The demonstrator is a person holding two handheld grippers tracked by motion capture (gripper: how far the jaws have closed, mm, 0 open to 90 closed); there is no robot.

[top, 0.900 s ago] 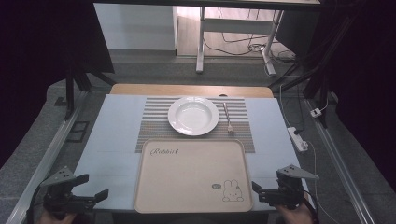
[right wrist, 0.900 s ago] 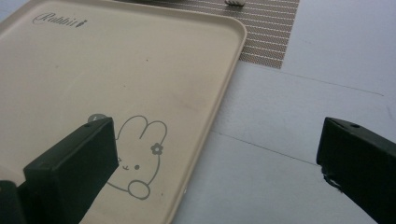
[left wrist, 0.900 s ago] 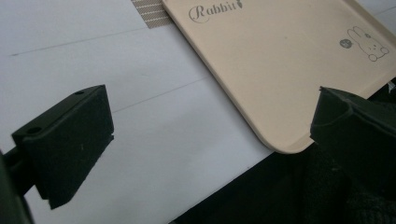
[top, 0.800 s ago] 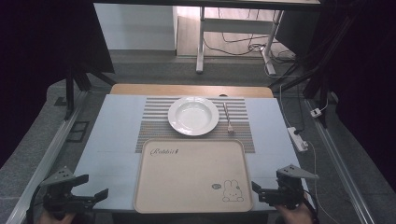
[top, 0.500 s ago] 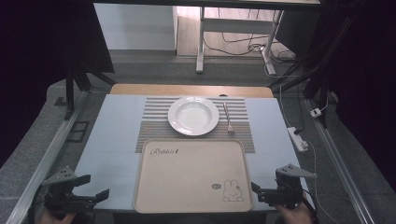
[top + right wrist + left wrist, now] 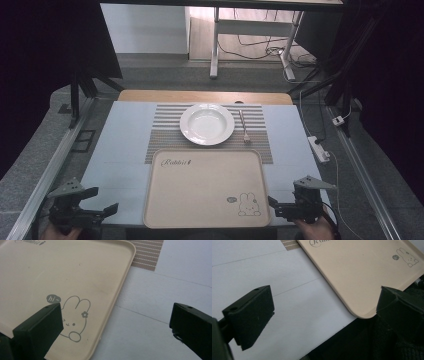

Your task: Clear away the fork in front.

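Observation:
A beige tray (image 6: 205, 187) with a rabbit drawing (image 6: 248, 205) lies at the table's near edge, empty. Behind it a white plate (image 6: 207, 123) sits on a striped placemat (image 6: 165, 140), with a fork (image 6: 243, 127) to its right. My left gripper (image 6: 102, 209) hovers open at the near left corner, left of the tray. The same tray (image 6: 362, 272) lies ahead in the left gripper view, between that gripper's wide-apart jaws. My right gripper (image 6: 274, 206) is open at the tray's near right corner; its camera looks down on the tray's rim (image 6: 117, 297) and the rabbit (image 6: 75, 317).
The light blue table top (image 6: 120, 150) has bare room either side of the tray. A white power strip (image 6: 319, 149) with its cable lies off the right edge. Metal rails (image 6: 50, 170) run along both sides. A desk frame (image 6: 215, 45) stands beyond the table.
Both grippers have shifted very slightly; the tray, plate and fork have not moved.

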